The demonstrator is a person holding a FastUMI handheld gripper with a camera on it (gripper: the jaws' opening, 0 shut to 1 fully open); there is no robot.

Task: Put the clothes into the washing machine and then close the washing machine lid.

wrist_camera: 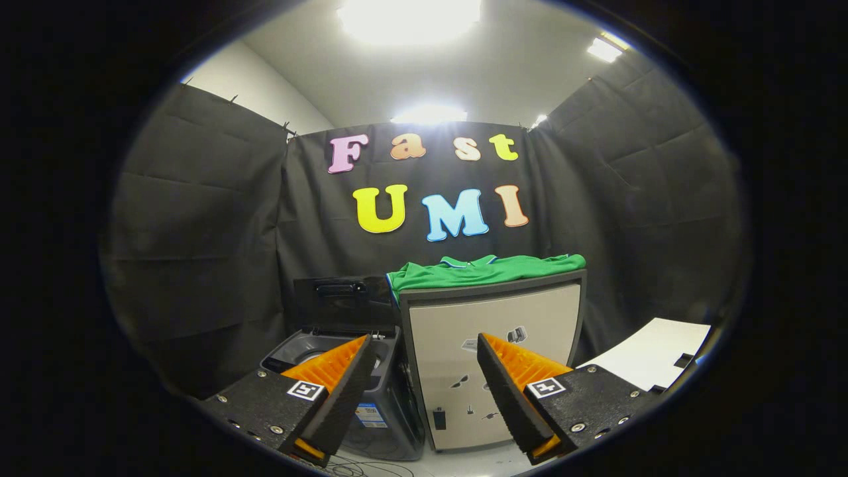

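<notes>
Gripper [424,354] held low, level, pointing at the back of the booth. Its two orange-ribbed fingers [338,363] stand wide apart with nothing between them and nothing touching either pad. Beyond the fingers stands a beige cabinet [493,318] with a dark frame and a few small stickers on its front; the gap between the fingers opens mostly onto this front panel. Folded green garment [487,270] lies flat on top of the cabinet, covering the top and hanging slightly over its left front corner; a collar with light trim shows near the middle. Washing machine [391,404], dark grey, sits on the floor just left of the cabinet, close against its side, partly behind the left finger. Its lid [341,298] is raised upright at the back, handle visible on it, so the tub opening faces up. Cannot tell what is inside the tub. White board [652,351] lies to the right of the cabinet, beyond the right finger.
</notes>
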